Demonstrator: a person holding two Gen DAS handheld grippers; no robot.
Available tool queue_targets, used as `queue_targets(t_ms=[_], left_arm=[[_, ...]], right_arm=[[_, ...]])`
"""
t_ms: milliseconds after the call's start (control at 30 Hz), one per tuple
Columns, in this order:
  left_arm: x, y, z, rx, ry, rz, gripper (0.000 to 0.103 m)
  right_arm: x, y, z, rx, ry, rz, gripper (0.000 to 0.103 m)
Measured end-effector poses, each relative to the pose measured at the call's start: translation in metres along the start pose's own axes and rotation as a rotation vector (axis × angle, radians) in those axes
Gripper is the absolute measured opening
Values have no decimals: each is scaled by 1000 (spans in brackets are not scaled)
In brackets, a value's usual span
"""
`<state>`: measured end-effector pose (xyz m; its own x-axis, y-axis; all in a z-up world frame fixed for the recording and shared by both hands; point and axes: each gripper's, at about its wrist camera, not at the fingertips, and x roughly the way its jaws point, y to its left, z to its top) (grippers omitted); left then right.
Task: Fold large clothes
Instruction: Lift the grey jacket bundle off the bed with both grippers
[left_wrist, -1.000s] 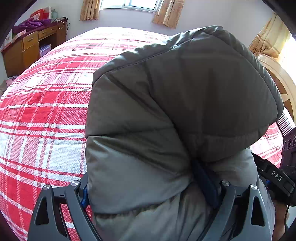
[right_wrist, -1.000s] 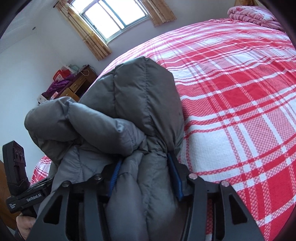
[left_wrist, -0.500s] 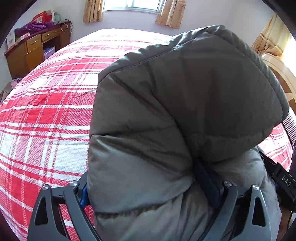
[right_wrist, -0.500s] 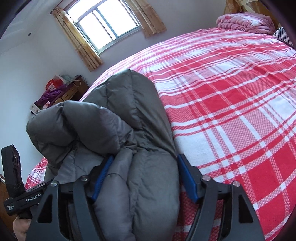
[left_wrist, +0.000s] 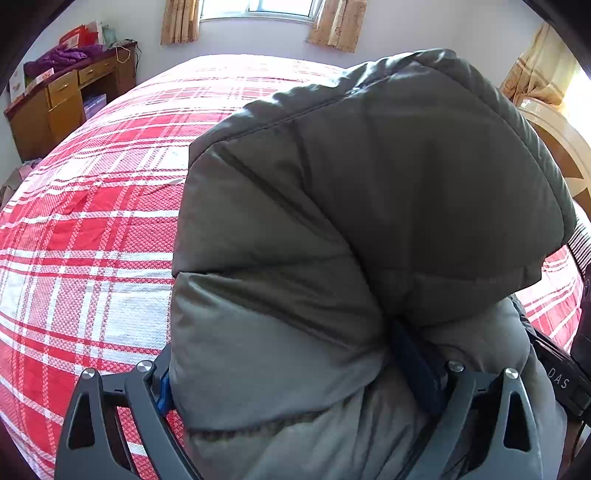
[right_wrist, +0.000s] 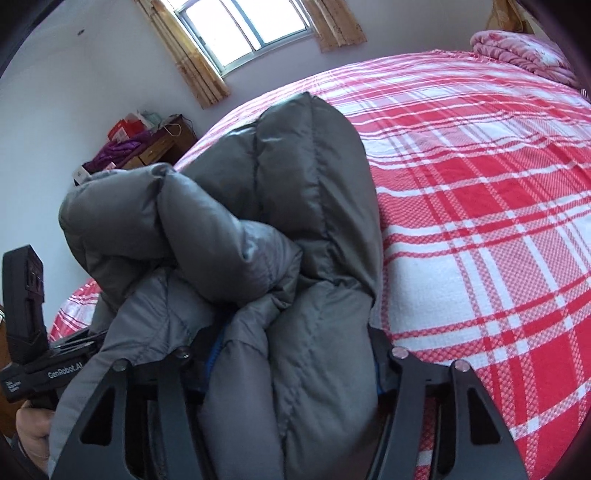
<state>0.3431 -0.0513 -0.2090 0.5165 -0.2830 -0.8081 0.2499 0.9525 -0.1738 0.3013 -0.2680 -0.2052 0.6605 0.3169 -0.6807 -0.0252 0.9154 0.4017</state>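
Observation:
A grey puffer jacket (left_wrist: 369, 203) lies bundled on a red and white plaid bed (left_wrist: 92, 221). My left gripper (left_wrist: 291, 384) is shut on a thick fold of it, and the padding bulges over both blue pads. In the right wrist view the jacket (right_wrist: 295, 192) is a rolled heap near the bed's (right_wrist: 480, 221) front edge. My right gripper (right_wrist: 293, 363) has a thick fold of it between its jaws, which are closing, the pads pressing into the fabric. The left gripper's body (right_wrist: 26, 295) and the hand (right_wrist: 31, 432) holding it show at the lower left.
A wooden desk (left_wrist: 62, 103) with purple clothes stands by the far left wall under a curtained window (right_wrist: 243, 29). A folded pink blanket (right_wrist: 517, 51) lies at the bed's far right. A wooden headboard (left_wrist: 565, 155) rises on the right.
The right gripper's jaws spread wider around the jacket fold half a second ago and have since narrowed on it again. The right view rolled a little. The left gripper kept its hold.

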Motion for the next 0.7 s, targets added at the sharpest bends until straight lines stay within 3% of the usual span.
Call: queue_targets(t_ms=[233,600,700], left_arm=[[-2,-15,-1,7,-1,14,96],[-6,-14,-1,3,0,10,96],[-7,-21,-2,31,-6,21,91]], right_arm=[[3,8,0,-35,12,-46,61],[6,11,3,-19,7,-24,61],[7,16,3,-46,11,-58,61]])
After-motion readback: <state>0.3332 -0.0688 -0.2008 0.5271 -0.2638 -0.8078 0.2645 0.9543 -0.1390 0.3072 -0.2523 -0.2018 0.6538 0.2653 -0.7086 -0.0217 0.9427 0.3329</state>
